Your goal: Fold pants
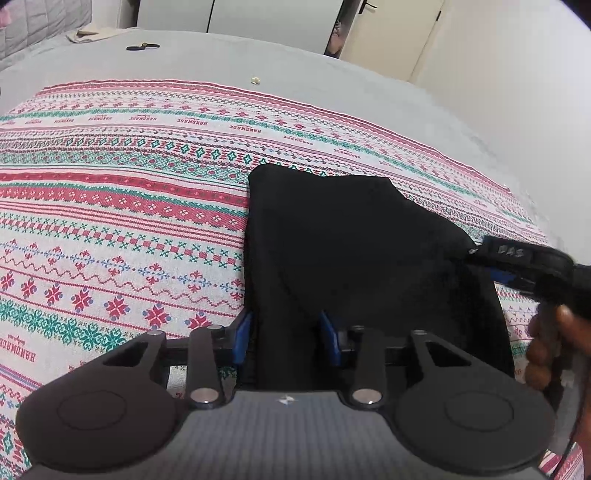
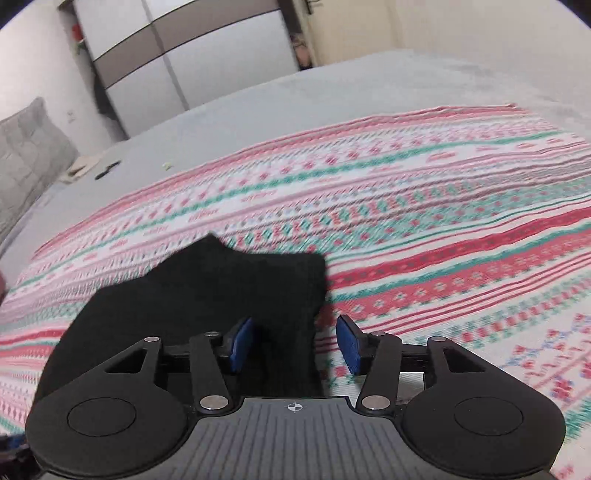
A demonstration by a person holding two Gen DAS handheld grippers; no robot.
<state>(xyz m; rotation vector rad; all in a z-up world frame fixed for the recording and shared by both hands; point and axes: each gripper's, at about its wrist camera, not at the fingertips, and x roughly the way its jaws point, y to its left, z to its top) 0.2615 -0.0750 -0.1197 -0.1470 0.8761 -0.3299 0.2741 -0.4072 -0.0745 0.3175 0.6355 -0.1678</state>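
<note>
The black pants (image 1: 354, 240) lie bunched in a partly folded heap on the patterned red, green and white cloth (image 1: 129, 206). My left gripper (image 1: 286, 338) is open, and a fold of the black fabric runs between its blue pads without being pinched. My right gripper (image 2: 293, 343) is open too; the pants (image 2: 221, 295) edge lies between its pads, nearer the left pad. In the left wrist view the right gripper (image 1: 517, 260) reaches in from the right edge, at the pants' right corner, held by a hand (image 1: 546, 347).
The patterned cloth (image 2: 443, 229) covers a grey bed (image 1: 295, 66). A small black object (image 1: 142, 47) and a beige cloth (image 1: 88, 34) lie at the bed's far end. A grey cushion (image 2: 26, 162), a wardrobe (image 2: 192, 51) and doors stand behind.
</note>
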